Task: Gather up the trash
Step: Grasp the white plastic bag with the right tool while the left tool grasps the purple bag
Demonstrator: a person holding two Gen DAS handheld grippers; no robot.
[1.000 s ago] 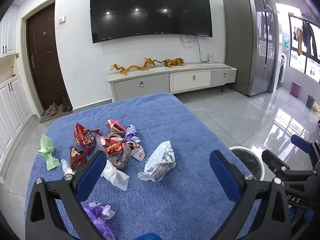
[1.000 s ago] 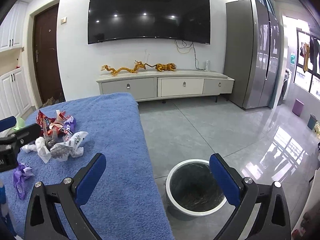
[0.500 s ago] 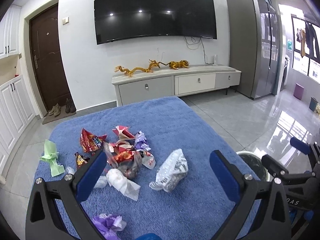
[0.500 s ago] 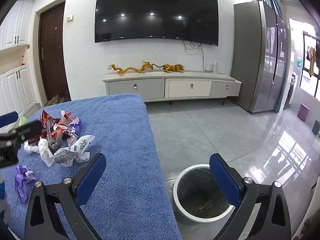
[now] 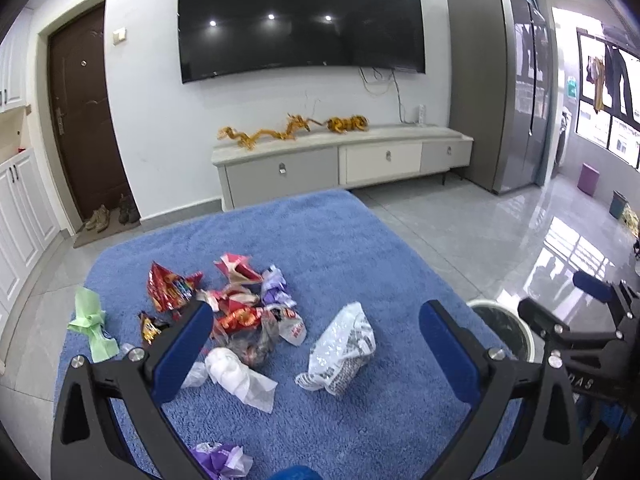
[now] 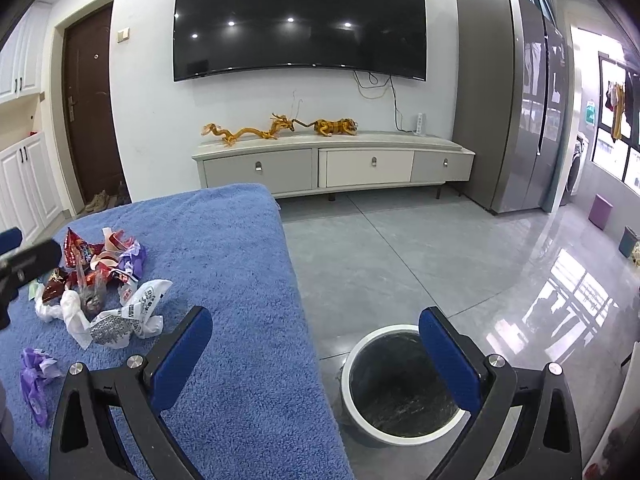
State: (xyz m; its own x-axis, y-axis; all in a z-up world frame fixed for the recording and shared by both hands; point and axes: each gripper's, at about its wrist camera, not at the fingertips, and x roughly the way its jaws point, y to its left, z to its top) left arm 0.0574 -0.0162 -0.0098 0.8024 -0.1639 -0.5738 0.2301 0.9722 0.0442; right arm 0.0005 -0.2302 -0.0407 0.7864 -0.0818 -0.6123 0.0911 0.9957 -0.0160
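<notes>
my left gripper point(image 5: 316, 344) spread wide and empty above the wrapper pile point(image 5: 240, 312) on blue cloth point(image 5: 340, 240), my right gripper point(image 6: 316, 344) likewise released, over the white-rimmed bin point(image 6: 400, 384)

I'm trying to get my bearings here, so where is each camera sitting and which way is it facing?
Left wrist: on the left gripper, above the blue cloth, facing the trash pile and TV wall; its open fingers and the right gripper show.
Right wrist: on the right gripper, at the cloth's edge, above the trash bin; its open fingers show.
Shared: pile, bin, TV, cabinet.
</notes>
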